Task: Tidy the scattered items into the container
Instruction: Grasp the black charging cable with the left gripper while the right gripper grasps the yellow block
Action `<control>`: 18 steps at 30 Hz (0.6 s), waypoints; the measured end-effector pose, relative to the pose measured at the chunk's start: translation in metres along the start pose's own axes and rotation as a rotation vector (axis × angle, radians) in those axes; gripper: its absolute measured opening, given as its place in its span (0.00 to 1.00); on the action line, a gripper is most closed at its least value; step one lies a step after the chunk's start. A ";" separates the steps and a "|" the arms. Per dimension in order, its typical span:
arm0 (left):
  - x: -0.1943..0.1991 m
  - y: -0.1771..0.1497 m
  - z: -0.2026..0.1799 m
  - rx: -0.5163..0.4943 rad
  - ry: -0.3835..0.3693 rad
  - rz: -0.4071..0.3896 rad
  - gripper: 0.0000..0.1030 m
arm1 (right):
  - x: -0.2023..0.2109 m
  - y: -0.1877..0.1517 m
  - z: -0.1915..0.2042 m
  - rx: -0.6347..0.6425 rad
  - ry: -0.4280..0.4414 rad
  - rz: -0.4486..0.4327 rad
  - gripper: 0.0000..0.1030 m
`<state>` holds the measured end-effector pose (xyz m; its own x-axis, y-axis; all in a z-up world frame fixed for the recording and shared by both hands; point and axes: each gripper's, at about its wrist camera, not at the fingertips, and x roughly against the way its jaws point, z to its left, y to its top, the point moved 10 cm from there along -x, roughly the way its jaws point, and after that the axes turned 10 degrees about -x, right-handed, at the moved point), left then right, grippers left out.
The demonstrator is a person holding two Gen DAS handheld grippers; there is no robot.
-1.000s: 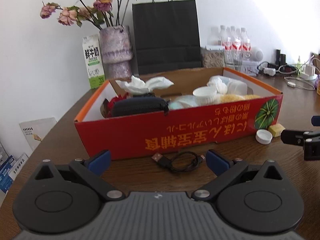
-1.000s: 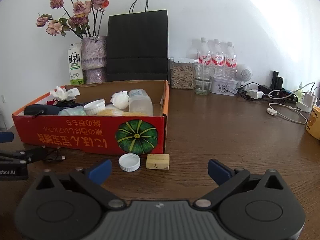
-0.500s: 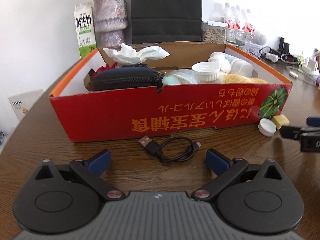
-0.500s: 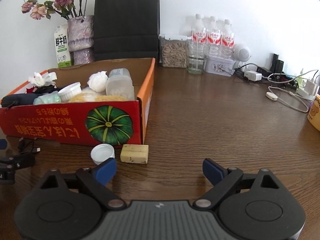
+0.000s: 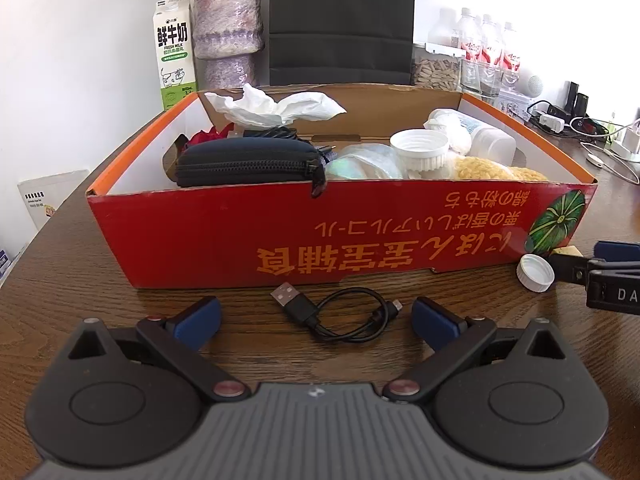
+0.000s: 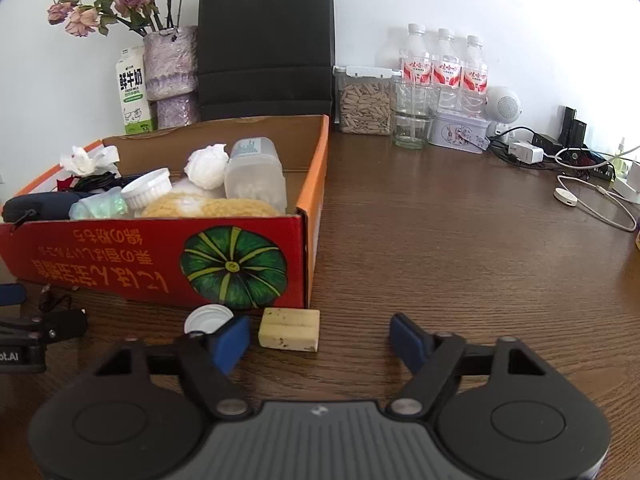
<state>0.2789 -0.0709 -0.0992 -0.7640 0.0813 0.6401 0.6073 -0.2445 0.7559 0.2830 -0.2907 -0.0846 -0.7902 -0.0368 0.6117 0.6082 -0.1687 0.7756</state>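
Both grippers had come nearer the red cardboard box [image 6: 120, 256]. Right gripper [image 6: 320, 338], jaws just closing, still open around the pale yellow block [image 6: 289, 329]; it should centre first. Left gripper [image 5: 316, 322] stood open around the black USB cable [image 5: 340, 314].

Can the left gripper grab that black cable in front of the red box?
Probably yes. The left gripper is open, and the black cable lies on the bare table between its fingers, with nothing covering it.
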 end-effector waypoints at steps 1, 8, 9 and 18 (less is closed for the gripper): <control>0.000 0.001 -0.001 -0.004 -0.004 -0.006 0.93 | 0.001 0.000 0.000 0.000 0.002 -0.003 0.61; 0.010 0.003 0.002 0.028 -0.004 -0.057 0.39 | 0.004 0.001 0.007 0.012 0.027 -0.018 0.28; 0.012 0.002 0.001 0.029 -0.018 -0.064 0.32 | 0.005 0.001 0.008 0.009 0.035 -0.018 0.28; 0.039 0.000 -0.001 0.034 -0.036 -0.159 0.12 | 0.030 -0.004 0.024 0.012 0.102 -0.090 0.28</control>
<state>0.2487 -0.0691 -0.0743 -0.8429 0.1513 0.5164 0.4870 -0.1935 0.8517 0.2588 -0.2677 -0.0661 -0.8447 -0.1217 0.5213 0.5351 -0.1642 0.8287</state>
